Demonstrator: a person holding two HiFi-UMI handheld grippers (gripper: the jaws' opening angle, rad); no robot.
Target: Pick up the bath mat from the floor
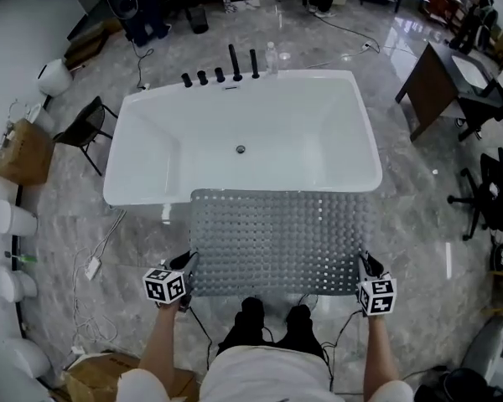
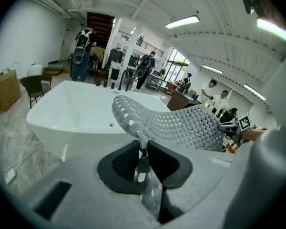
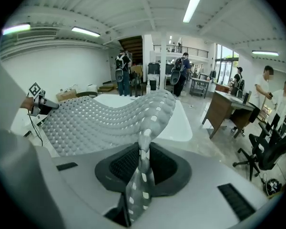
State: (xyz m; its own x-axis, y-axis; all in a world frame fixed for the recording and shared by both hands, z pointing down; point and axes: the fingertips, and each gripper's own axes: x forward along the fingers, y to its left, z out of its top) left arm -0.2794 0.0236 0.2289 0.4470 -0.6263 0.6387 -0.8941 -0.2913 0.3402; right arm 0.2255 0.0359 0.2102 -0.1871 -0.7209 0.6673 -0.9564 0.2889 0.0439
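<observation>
The grey perforated bath mat (image 1: 281, 239) hangs spread out in the air between both grippers, in front of the white bathtub (image 1: 243, 136). My left gripper (image 1: 186, 268) is shut on the mat's near left corner. My right gripper (image 1: 365, 265) is shut on its near right corner. In the left gripper view the mat (image 2: 181, 125) runs out from the pinched jaws toward the right gripper. In the right gripper view the mat (image 3: 105, 118) sags leftward from the jaws, its edge squeezed between the black pads (image 3: 126, 163).
The bathtub's near rim (image 1: 151, 198) lies under the mat's far edge. A black folding chair (image 1: 88, 128) and a cardboard box (image 1: 21, 151) stand at left. A wooden desk (image 1: 436, 86) and office chairs (image 1: 490, 187) stand at right. Cables (image 1: 92, 266) trail on the marble floor.
</observation>
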